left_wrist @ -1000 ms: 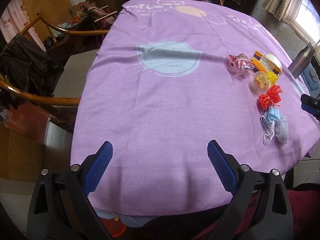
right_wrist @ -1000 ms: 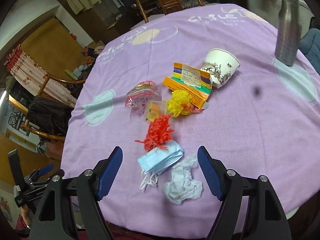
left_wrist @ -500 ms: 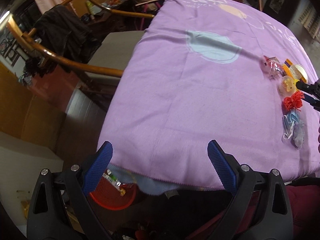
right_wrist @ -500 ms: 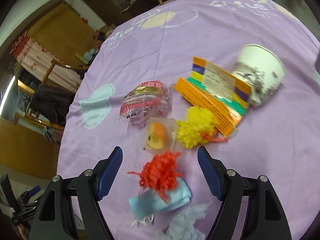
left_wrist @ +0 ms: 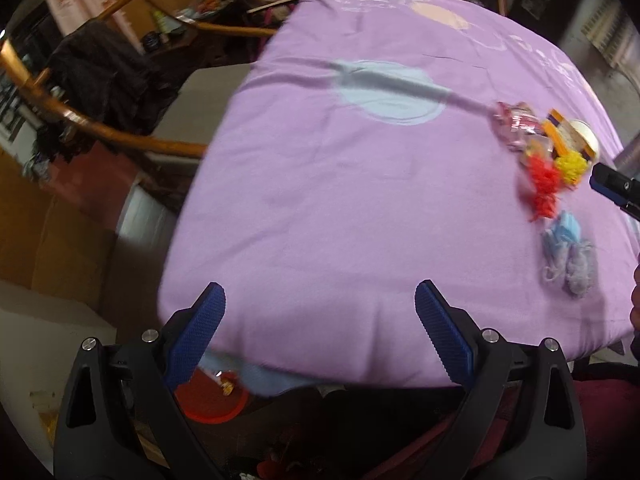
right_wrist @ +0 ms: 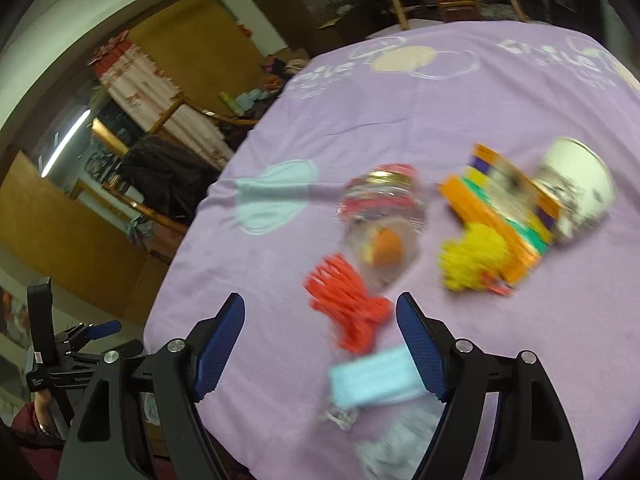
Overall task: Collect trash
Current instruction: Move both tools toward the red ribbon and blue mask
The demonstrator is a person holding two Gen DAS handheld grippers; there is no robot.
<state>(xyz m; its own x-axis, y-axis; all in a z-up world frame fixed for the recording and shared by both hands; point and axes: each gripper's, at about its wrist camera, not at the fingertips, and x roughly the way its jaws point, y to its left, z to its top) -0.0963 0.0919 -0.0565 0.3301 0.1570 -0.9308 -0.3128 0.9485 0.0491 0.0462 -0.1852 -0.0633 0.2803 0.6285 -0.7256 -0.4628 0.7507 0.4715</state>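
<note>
Now both jaws wide apart, empty. Right gripper (right_wrist: 320, 336) over red yarn tuft (right_wrist: 348, 312) and blue face mask (right_wrist: 372, 380), near desk (left_wrist: 320, 200) front edge. Left gripper (left_wrist: 320, 332) over bare purple cloth at front edge; trash cluster toward right edge.

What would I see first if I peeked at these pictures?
A big purple tablecloth covers the whole table, with a bright heap of trash on it. In the heap, a red yarn pompom lies just ahead of the open right gripper, a yellow pompom sits beside an orange box, and a blue face mask is nearest the camera. The left gripper, also open, hangs over the bare cloth at the table's edge.
</note>
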